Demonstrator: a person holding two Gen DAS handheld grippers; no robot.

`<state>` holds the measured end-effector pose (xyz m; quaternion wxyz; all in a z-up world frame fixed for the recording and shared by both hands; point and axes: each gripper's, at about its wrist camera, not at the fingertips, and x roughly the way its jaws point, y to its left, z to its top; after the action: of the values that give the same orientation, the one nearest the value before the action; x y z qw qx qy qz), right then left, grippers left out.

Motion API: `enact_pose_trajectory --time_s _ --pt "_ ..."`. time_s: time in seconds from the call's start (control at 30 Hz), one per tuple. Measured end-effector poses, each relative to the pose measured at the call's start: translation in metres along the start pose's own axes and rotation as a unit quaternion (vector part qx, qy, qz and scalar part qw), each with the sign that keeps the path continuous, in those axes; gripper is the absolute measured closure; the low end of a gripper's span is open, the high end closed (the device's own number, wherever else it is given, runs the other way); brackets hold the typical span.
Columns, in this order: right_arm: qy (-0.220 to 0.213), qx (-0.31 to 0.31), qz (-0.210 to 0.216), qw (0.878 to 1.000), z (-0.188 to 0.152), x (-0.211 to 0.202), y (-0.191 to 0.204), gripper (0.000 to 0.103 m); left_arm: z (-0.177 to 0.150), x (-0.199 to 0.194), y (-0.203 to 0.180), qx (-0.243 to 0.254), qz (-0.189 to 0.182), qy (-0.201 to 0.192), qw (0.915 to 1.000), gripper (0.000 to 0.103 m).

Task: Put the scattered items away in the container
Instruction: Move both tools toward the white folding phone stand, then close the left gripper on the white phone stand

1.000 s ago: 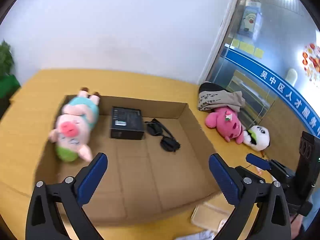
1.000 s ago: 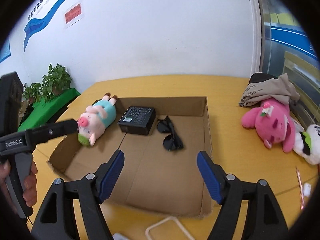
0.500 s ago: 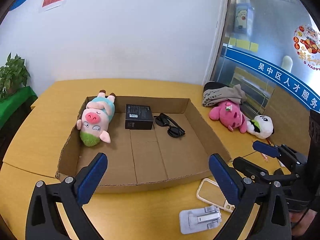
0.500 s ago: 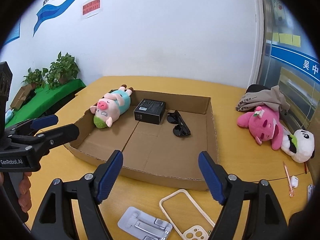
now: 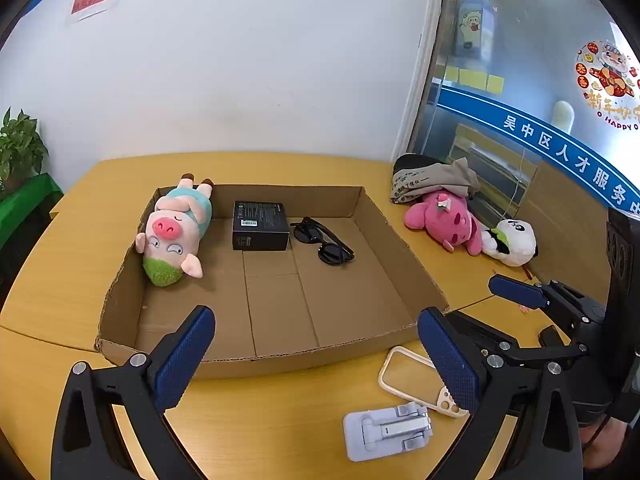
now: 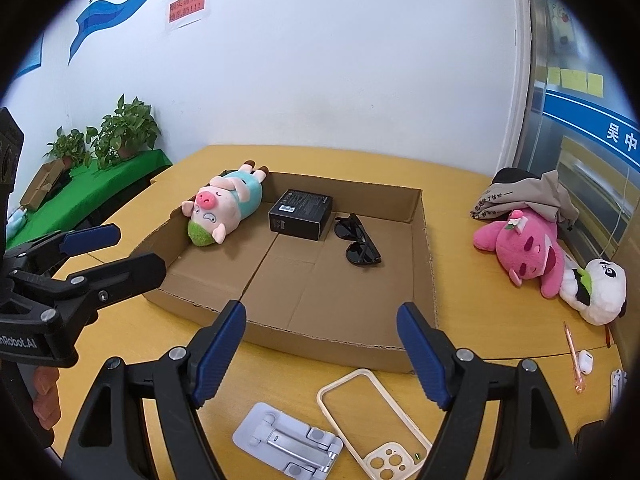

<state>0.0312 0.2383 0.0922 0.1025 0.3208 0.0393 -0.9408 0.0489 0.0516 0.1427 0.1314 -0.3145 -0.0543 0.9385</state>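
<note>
Phone case point(image 5: 416, 380) partly covered by a blue finger pad point(image 5: 448, 364) at lower right of the left wrist view. Person's hand point(image 6: 44, 396) largely hidden behind the left gripper's point(image 6: 116, 248) body at the left edge of the right wrist view. White object point(image 6: 618, 384) clipped by the dark lens border at far right, type not determinable. Small white item point(image 6: 584, 361) beside the pink pen point(image 6: 572, 356) too small to identify. Red wall sign point(image 6: 187, 7) text not readable.

We see our left gripper point(image 5: 316, 360) spread wide over the cardboard tray point(image 5: 400, 248), which holds a pig plush point(image 5: 174, 232), black box point(image 5: 260, 226) and sunglasses point(image 5: 324, 242); phone case point(image 5: 408, 380) and grey stand point(image 5: 386, 430) lie outside.
</note>
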Motion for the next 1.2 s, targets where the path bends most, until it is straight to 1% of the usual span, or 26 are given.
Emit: enact_pose_trajectory --time_s 0.43,0.5,0.57,0.63,0.73,0.8,0.87,0.93,1.0,1.1,1.2 --pt "0.005 0.011 0.004 1.0 -0.004 0.004 -0.01 0.025 -0.004 0.009 -0.005 0.006 -0.003 0.011 0.9999 0.0" --pt "0.009 0.014 0.013 1.0 -0.007 0.005 -0.013 0.025 -0.01 0.016 -0.005 0.003 -0.016 0.027 0.9995 0.0" --pt "0.017 0.018 0.028 0.999 -0.014 0.007 -0.018 0.025 -0.02 0.024 -0.004 0.005 -0.022 0.047 0.9986 0.0" --pt "0.029 0.025 0.037 0.999 -0.026 0.009 -0.027 0.025 -0.037 0.036 -0.002 0.006 -0.032 0.073 0.9968 0.0" --pt "0.065 0.037 0.052 0.996 -0.058 0.015 -0.039 0.025 -0.068 0.056 0.0 0.0 -0.039 0.122 0.9918 0.0" --pt "0.096 0.043 0.068 0.992 -0.088 0.019 -0.045 0.025 -0.089 0.073 0.001 -0.008 -0.049 0.16 0.9858 0.0" --pt "0.114 0.061 0.074 0.989 -0.11 0.02 -0.048 0.025 -0.103 0.085 -0.001 -0.013 -0.053 0.187 0.9809 0.0" --pt "0.128 0.081 0.077 0.985 -0.125 0.025 -0.051 0.025 -0.113 0.095 -0.004 -0.018 -0.06 0.204 0.9769 0.0" --pt "0.15 0.085 0.072 0.982 -0.135 0.034 -0.047 0.025 -0.118 0.099 -0.008 -0.014 -0.07 0.208 0.9756 0.0" --pt "0.159 0.082 0.084 0.98 -0.141 0.042 -0.035 0.025 -0.122 0.107 -0.016 -0.009 -0.088 0.215 0.9726 0.0" --pt "0.16 0.068 0.079 0.982 -0.144 0.048 -0.023 0.025 -0.129 0.116 -0.022 0.001 -0.1 0.232 0.9675 0.001"
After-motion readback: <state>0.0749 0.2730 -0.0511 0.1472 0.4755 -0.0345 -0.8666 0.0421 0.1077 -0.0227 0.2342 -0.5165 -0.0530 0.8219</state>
